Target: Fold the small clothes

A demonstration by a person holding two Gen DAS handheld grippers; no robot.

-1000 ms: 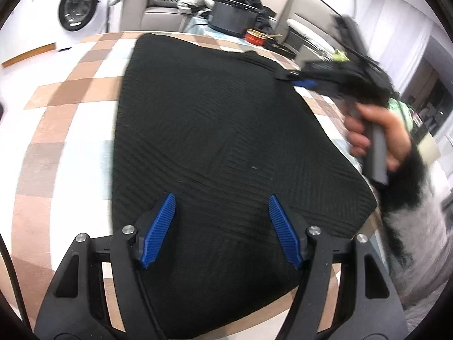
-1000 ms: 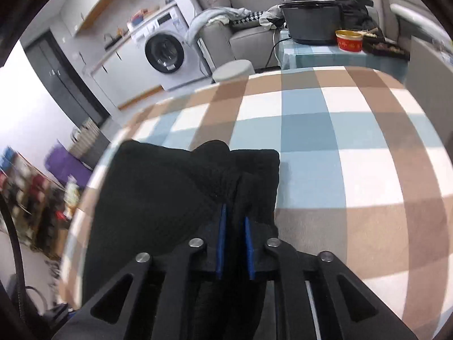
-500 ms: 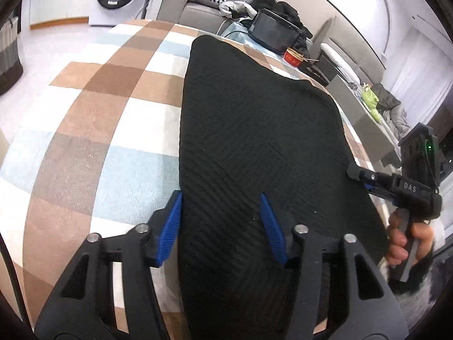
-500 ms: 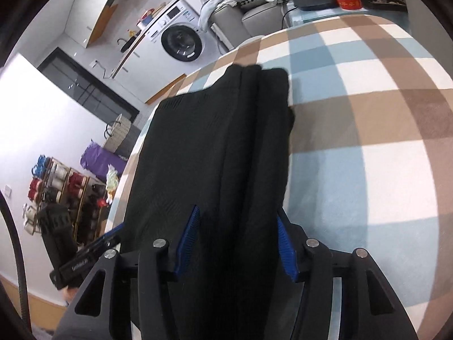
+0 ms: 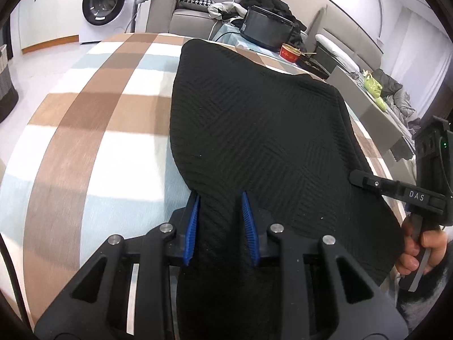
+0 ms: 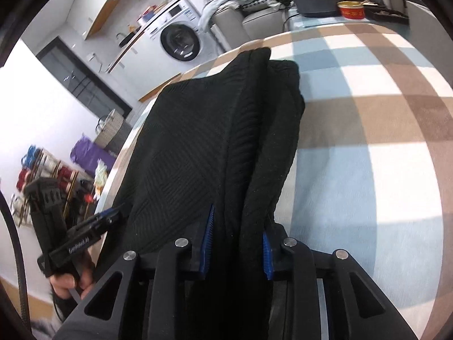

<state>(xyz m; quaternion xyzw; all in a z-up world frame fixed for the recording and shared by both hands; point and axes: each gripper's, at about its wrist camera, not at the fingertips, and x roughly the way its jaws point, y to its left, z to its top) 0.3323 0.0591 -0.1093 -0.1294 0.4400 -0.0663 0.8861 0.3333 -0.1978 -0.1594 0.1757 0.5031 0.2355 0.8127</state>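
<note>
Black knit garment (image 5: 254, 130) lay flat on checked cloth (image 5: 93, 119), from 12 to 6 o'clock. Left gripper (image 5: 220, 221) jaws had just closed on near hem; right gripper (image 6: 236, 243) widened, then clenched folded edge again. Both grips ready for next fold.

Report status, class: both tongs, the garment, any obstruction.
Left tongs and right tongs, just closing, each grip the near edge of the black ribbed knit garment. Garment lies on the checked tablecloth. Nothing in the way.
</note>
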